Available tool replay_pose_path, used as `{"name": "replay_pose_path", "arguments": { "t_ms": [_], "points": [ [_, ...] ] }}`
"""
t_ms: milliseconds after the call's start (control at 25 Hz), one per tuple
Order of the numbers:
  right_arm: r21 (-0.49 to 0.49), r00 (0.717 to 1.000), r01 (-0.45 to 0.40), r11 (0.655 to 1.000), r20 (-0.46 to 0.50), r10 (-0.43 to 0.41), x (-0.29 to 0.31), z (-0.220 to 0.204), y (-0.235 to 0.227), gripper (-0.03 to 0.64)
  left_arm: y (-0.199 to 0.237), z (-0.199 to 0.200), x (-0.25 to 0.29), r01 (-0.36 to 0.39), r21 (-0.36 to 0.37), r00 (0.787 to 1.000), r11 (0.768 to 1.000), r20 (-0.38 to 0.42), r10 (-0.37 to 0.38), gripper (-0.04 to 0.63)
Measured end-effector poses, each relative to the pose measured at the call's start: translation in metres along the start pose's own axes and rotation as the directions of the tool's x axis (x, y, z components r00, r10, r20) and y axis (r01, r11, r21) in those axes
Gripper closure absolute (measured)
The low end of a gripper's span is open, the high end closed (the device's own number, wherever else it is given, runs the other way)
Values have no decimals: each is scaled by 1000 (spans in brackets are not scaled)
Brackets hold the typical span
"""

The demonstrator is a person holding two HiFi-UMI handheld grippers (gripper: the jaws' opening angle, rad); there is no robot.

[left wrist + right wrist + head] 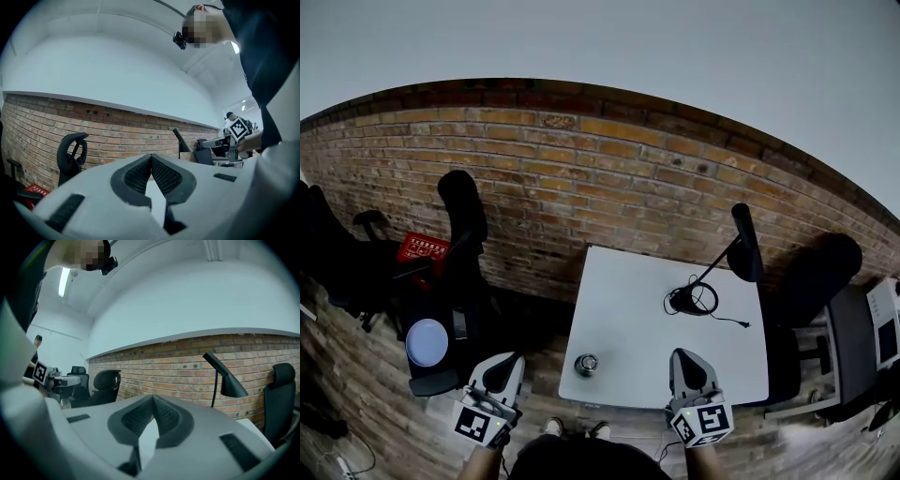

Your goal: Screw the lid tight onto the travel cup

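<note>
Two tongs are seen, and both are clenched with nothing between the jaws. The left tongs (504, 367) are held off the left edge of the worktop (647, 342), over the floor. The right tongs (685, 359) are held at its near edge, toward the right corner.

The travel cup (586, 364) is stood upright close to the near edge, not far from the near-left corner, between the two tongs and touched by neither. Only a round metallic top is shown from above, so it cannot be told whether the lid is already laid on it. No separate lid is found on the worktop. A desk lamp (741, 242) is placed toward the far-right corner, well apart.

The step in hand is judged to be the approach, with nothing yet gripped. For the next move the jaws must be opened, the cup body steadied by one pair and the lid turned by the other.
</note>
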State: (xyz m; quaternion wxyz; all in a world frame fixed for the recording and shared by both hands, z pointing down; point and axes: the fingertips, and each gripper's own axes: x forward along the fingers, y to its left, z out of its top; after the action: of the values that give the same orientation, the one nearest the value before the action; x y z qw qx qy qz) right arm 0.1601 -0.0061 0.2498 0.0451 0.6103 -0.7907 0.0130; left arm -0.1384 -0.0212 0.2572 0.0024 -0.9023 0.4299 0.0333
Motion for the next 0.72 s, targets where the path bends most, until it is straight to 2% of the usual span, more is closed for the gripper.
{"name": "replay_pose_path", "arguments": {
  "t_ms": [320, 720],
  "points": [
    [17, 999, 35, 999, -8, -34, -12, -2, 1, 603, -6, -4, 2, 31, 24, 999, 999, -21, -31, 572],
    [9, 996, 64, 998, 55, -65, -14, 8, 3, 603, -22, 1, 10, 71, 46, 997, 996, -14, -70, 572]
  ]
}}
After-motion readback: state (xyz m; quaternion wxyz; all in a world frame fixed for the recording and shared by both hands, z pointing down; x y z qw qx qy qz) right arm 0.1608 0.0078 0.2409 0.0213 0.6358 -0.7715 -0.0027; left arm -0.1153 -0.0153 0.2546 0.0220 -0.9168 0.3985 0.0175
